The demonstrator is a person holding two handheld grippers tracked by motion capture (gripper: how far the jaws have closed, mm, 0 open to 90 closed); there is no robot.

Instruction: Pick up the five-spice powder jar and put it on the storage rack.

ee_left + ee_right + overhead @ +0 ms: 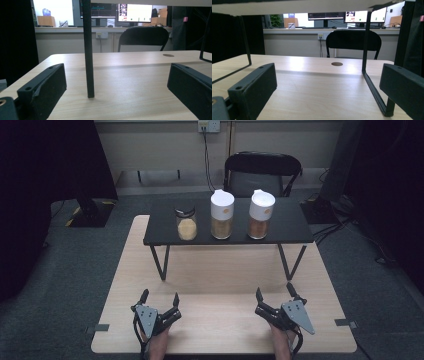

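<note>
Jaws of your left gripper and right gripper stand wide apart, holding nothing, low over the table.

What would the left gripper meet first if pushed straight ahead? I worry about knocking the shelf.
Probably the shelf's black front leg, standing upright on the table between the open left gripper's jaws, a little left of centre. Depth is hard to judge.

A black folding chair stands on grey carpet beyond the table.
</note>
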